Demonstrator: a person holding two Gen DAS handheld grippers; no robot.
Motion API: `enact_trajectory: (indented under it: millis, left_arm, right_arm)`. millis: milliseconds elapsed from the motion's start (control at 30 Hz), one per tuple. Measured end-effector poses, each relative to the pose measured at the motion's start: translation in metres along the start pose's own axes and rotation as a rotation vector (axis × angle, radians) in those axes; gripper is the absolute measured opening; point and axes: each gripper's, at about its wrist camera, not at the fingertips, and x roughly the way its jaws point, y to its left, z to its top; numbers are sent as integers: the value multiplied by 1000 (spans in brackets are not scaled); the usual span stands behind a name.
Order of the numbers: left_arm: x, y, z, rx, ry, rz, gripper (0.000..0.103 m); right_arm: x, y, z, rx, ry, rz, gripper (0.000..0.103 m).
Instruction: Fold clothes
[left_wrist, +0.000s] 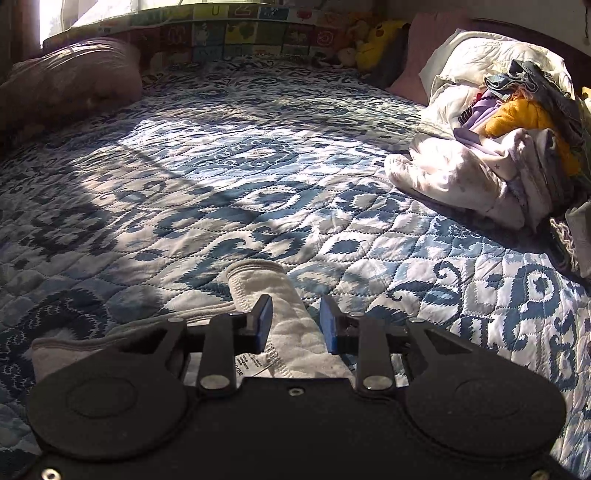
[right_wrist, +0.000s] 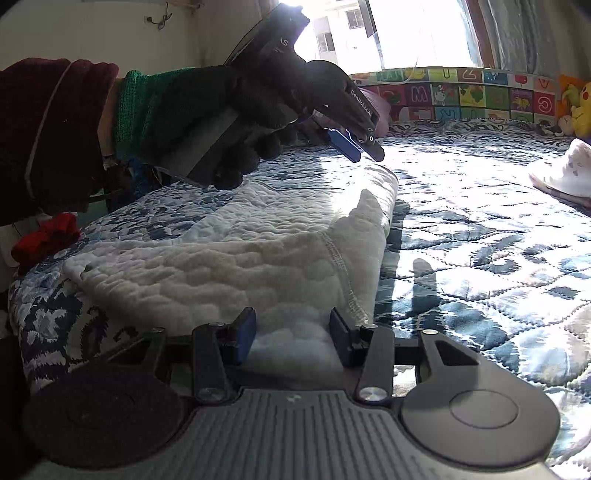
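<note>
A white quilted garment (right_wrist: 236, 266) lies flat near the bed's front edge, on a blue-and-white patterned quilt (left_wrist: 258, 166). Both claws hang over it with nothing in their grip. The right claw (right_wrist: 291, 334) has its jaws spread wide over the garment's near edge, beside a stitched seam. The left claw (left_wrist: 295, 321) is likewise parted, poised above a ribbed cuff (left_wrist: 255, 275) and a printed care label (left_wrist: 255, 363); in the right wrist view it (right_wrist: 354, 147) hovers clear above the cloth, held by a dark-gloved hand (right_wrist: 221, 122).

The risks, as I judge them: the fabric looks thick, puffy and soft, so a shallow pinch could catch only the top layer, or snag the quilt beneath, dragging it along. The garment sits close to the mattress edge, so a careless pull toward the person might slide it off. Hard sunlight bleaches the white cloth, hiding edges.

A heap of unfolded laundry (left_wrist: 517, 147) sits well apart at the far right, mustard, lilac and pale pieces tangled.
</note>
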Motion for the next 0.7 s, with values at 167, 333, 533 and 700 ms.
enact_trajectory:
  millis: [167, 333, 533, 700]
  left_arm:
    - [36, 2, -46, 26, 102, 28, 31]
    - [37, 7, -43, -42, 120, 29, 31]
    - [-12, 16, -48, -103, 98, 44, 36]
    - [-84, 43, -73, -179, 40, 68, 41]
  right_arm:
    - [0, -2, 0, 8, -2, 4, 46]
    - [-1, -5, -1, 23, 2, 13, 46]
    - [-1, -6, 1, 28, 6, 16, 46]
    - [-2, -6, 2, 25, 11, 16, 48]
